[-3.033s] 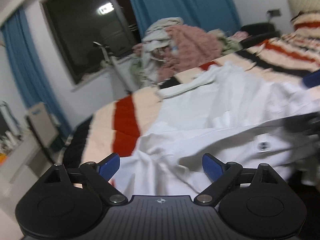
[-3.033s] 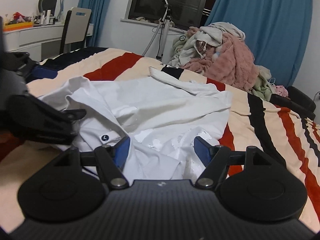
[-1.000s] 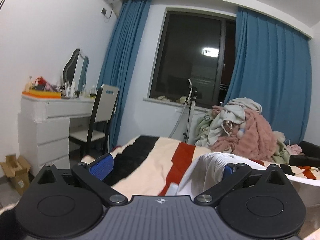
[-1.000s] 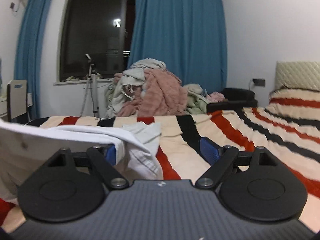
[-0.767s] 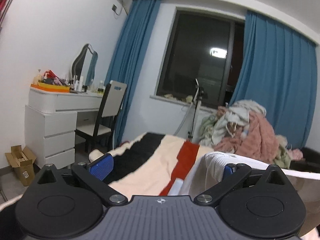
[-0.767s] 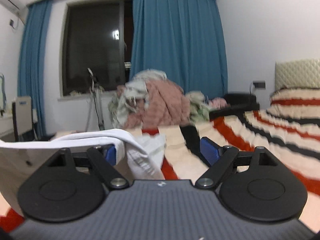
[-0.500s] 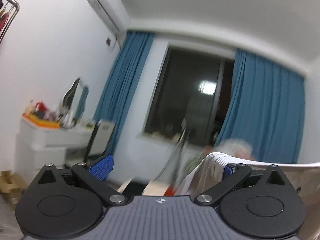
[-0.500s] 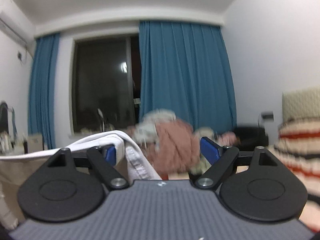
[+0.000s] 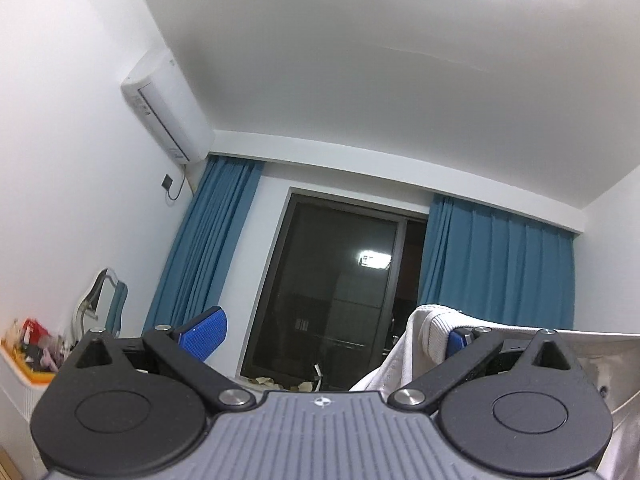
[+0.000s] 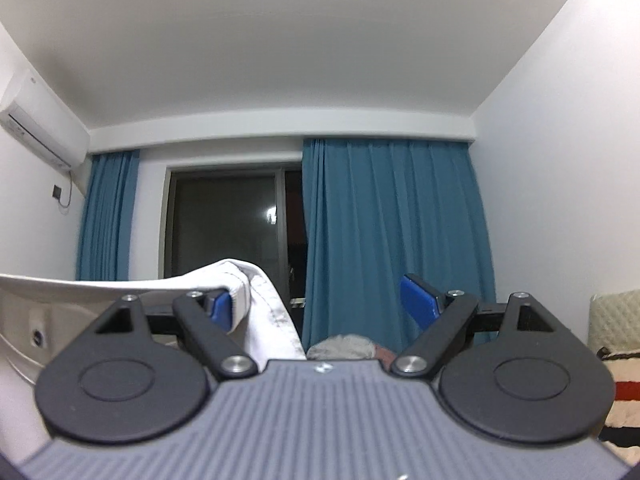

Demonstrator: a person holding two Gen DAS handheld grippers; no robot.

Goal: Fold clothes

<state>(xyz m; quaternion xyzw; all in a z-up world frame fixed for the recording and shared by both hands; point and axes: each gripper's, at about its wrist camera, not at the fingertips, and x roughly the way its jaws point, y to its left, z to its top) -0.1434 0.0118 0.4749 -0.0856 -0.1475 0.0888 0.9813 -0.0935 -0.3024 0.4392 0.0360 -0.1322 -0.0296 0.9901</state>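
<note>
Now lifted high: left view has swung from bed to ceiling (image 9: 400, 80) and window (image 9: 336, 300), left gripper (image 9: 334, 330) spread wide, shirt (image 9: 424, 328) hooked over its right finger, nothing pinched. Right view likewise: right gripper (image 10: 320, 304) wide open, shirt (image 10: 248, 292) draped on its left finger, curtain (image 10: 392, 232) ahead, bed (image 10: 624, 396) low right. Likely a shake-out before laying flat.

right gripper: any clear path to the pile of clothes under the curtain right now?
Probably not. The right gripper has the white shirt draped over one finger, hanging beside the clothes pile; it would drag along.
</note>
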